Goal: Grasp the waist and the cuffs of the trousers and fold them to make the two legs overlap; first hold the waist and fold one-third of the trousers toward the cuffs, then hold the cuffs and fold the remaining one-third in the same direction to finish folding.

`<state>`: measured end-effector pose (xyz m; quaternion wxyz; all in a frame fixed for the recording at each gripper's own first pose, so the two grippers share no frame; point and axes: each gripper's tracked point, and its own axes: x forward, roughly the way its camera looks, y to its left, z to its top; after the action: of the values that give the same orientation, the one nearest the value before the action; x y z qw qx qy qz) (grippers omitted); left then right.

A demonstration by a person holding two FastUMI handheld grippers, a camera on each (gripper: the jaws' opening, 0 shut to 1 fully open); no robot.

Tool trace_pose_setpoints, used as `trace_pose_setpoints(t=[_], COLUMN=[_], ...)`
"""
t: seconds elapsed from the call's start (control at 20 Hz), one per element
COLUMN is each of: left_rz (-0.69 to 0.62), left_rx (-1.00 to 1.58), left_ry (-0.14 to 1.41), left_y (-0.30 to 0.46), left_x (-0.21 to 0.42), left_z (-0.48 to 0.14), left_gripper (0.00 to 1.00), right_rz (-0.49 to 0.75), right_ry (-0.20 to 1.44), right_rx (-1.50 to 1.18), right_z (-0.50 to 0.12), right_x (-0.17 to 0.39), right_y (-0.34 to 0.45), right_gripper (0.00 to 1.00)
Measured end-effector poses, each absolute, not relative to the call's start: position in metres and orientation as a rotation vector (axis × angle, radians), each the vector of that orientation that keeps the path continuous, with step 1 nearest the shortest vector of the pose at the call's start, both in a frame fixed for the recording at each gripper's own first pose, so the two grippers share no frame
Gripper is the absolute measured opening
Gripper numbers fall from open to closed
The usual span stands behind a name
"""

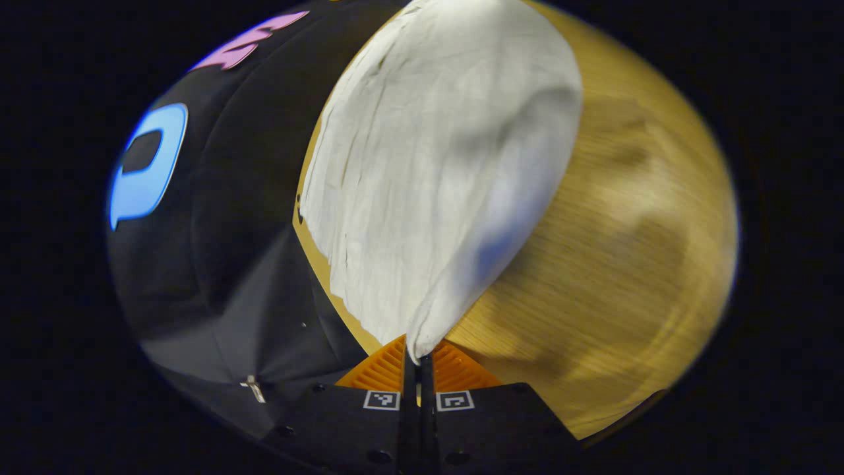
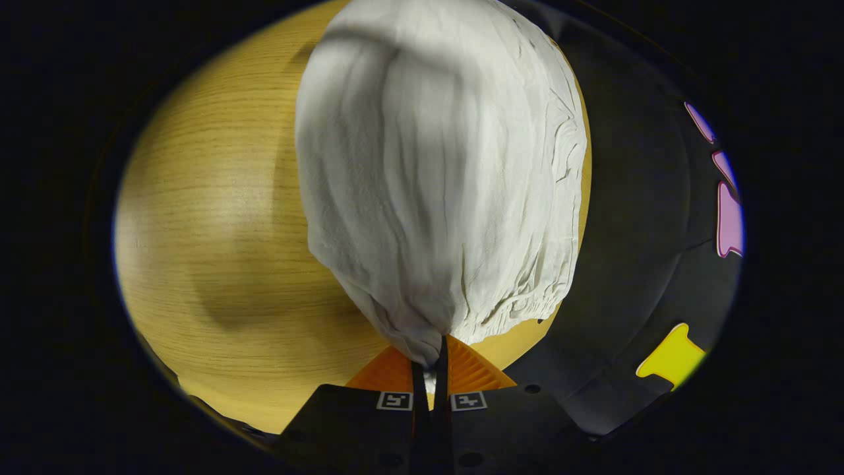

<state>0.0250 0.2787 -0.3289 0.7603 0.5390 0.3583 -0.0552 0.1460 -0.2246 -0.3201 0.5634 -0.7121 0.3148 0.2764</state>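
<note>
Both clamps pinched on white trousers (image 1: 428,165): left gripper (image 1: 418,359) and right gripper (image 2: 430,361) each hold an edge. Cloth runs lengthwise away from both, draped over the wooden table (image 2: 217,218).

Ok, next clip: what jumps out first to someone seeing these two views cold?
The crinkled white cloth trousers, rising from the bottom middle of each view and spreading up over the light wood-grain tabletop. Next, both grippers are closed on that fabric: the left gripper pinches an edge of it, and the right gripper clamps a gathered bunch. Beyond the table edge hangs the booth's black cloth wall.
</note>
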Motion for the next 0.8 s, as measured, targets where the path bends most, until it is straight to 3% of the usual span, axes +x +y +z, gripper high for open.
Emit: trace_pose_setpoints(t=[0.25, 0.3, 0.35, 0.7, 0.75, 0.8], left_rz=[0.006, 0.036, 0.057, 0.121, 0.127, 0.129], left_rx=[1.018, 0.993, 0.988, 1.072, 1.078, 1.080], left_ry=[0.677, 0.652, 0.630, 0.515, 0.503, 0.496], left_y=[0.283, 0.285, 0.289, 0.316, 0.316, 0.318], left_x=[0.040, 0.046, 0.054, 0.139, 0.149, 0.161], left_z=[-0.275, -0.258, -0.245, -0.173, -0.164, -0.157], left_gripper=[0.06, 0.06, 0.06, 0.05, 0.10, 0.06], right_rz=[0.548, 0.530, 0.514, 0.380, 0.373, 0.367], right_ry=[0.679, 0.666, 0.657, 0.572, 0.558, 0.552], right_rx=[-1.586, -1.567, -1.559, -1.509, -1.509, -1.511], right_z=[-0.288, -0.282, -0.275, -0.222, -0.214, -0.208], right_x=[0.155, 0.156, 0.160, 0.215, 0.225, 0.236], right_y=[-0.224, -0.223, -0.222, -0.216, -0.213, -0.211], right_gripper=[0.06, 0.17, 0.06, 0.06, 0.06, 0.06])
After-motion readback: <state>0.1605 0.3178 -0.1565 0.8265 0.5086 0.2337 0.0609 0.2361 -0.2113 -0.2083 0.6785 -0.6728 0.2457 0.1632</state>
